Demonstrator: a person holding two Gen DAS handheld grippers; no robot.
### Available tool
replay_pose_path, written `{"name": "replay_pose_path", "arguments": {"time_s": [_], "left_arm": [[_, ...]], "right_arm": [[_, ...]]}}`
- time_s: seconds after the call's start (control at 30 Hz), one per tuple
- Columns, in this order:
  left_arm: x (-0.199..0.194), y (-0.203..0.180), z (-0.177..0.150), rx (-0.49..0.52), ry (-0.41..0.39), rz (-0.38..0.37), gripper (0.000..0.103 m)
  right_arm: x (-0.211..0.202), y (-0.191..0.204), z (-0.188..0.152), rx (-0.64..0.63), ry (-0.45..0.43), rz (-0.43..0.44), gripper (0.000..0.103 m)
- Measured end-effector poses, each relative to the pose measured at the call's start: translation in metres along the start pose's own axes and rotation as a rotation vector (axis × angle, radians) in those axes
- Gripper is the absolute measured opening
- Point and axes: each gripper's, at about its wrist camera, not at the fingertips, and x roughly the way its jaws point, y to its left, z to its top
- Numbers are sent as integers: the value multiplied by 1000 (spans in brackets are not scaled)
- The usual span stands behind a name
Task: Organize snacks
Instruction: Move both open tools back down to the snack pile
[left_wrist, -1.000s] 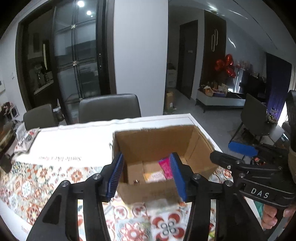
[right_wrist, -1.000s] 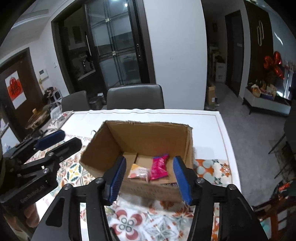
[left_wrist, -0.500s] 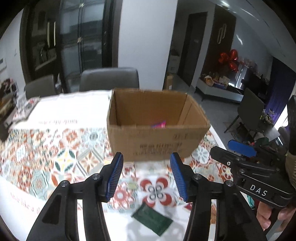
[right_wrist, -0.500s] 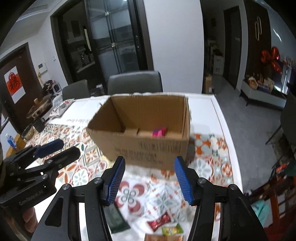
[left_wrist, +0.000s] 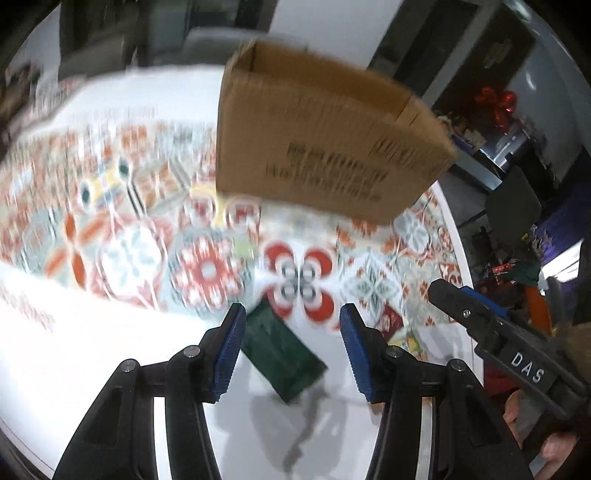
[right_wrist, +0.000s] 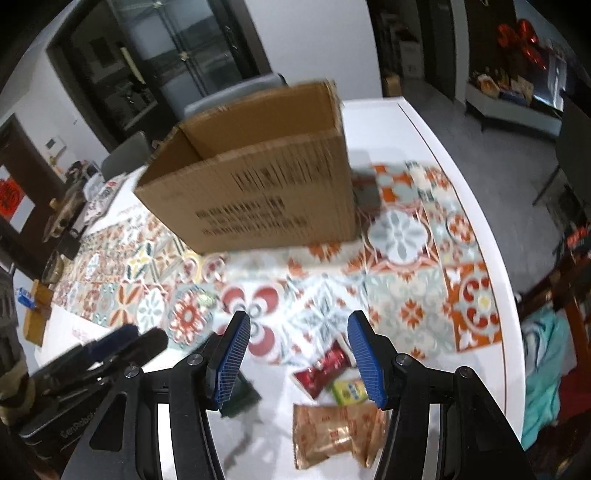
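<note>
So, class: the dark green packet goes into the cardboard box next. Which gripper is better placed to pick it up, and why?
Left. The dark green packet lies between the open left gripper fingers, while the right gripper frames the red packet instead. The cardboard box stands just beyond.

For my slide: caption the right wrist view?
Open right gripper above red, yellow-green and tan snack packets, near cardboard box.

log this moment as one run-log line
left gripper: open over green packet | right gripper: open above red packet | cardboard box: upright on table | held: nothing
</note>
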Motion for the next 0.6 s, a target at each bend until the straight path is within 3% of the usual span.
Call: {"name": "replay_pose_path", "arguments": {"time_s": [0.2, 0.6], "left_arm": [[29, 8, -12, -92, 101, 29, 52], [59, 4, -20, -129, 123, 152, 52]], "right_arm": [[23, -8, -20, 49, 73, -4, 56], [51, -24, -36, 130, 146, 14, 56]]}}
